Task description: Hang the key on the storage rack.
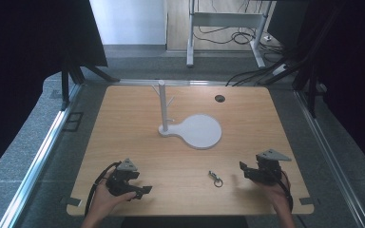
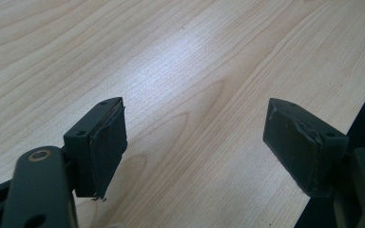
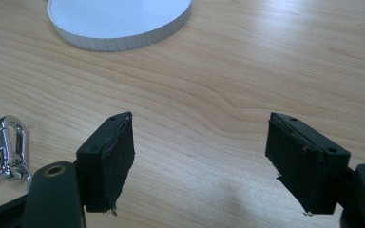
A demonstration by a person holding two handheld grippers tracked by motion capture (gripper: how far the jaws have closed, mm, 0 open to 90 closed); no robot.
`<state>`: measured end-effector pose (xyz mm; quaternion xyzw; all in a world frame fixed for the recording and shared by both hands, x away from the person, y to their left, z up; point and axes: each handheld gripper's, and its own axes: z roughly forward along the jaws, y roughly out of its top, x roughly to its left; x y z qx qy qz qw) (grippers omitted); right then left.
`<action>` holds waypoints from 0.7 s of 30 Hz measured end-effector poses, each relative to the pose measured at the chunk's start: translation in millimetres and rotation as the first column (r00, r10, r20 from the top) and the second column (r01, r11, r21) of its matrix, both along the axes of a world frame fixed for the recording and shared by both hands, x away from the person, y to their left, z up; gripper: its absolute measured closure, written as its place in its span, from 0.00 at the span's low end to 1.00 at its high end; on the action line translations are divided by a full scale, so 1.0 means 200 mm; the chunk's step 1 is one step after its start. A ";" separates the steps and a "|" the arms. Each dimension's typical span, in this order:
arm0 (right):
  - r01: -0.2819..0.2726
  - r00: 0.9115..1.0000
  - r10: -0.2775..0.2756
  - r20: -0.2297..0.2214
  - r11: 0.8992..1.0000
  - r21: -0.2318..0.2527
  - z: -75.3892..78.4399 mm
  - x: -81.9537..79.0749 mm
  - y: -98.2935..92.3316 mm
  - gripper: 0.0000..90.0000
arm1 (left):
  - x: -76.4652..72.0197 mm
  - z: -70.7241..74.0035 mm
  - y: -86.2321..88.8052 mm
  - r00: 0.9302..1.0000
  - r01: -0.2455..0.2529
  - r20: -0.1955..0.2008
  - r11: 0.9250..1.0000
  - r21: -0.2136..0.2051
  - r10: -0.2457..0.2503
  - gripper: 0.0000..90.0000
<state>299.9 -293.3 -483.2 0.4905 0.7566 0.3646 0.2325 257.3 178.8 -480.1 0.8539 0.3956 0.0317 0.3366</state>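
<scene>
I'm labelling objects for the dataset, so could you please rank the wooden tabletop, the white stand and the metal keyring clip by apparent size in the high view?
1. Wooden tabletop, by far the largest.
2. White stand, counting its round base and upright post.
3. Metal keyring clip, clearly the smallest.

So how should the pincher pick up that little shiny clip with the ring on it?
Probably by the carabiner clip, not the thin key ring, which lies flat and gives little to pinch. The clip's long body has two sides that the jaws can close across. It lies flat on the table, so come from straight above. The right gripper is nearer and already open.
</scene>
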 end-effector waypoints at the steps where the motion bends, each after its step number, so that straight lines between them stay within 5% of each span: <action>1: 0.001 1.000 -0.001 -0.003 1.000 0.003 0.00 0.00 0.00 0.29 | 0.00 0.00 0.00 1.000 0.000 0.001 1.000 0.000 0.000 0.26; 21: -0.066 0.998 0.066 -0.019 0.998 -0.013 0.08 -0.03 -0.05 0.42 | -0.02 0.03 0.00 1.000 -0.005 0.020 1.000 -0.002 0.005 0.26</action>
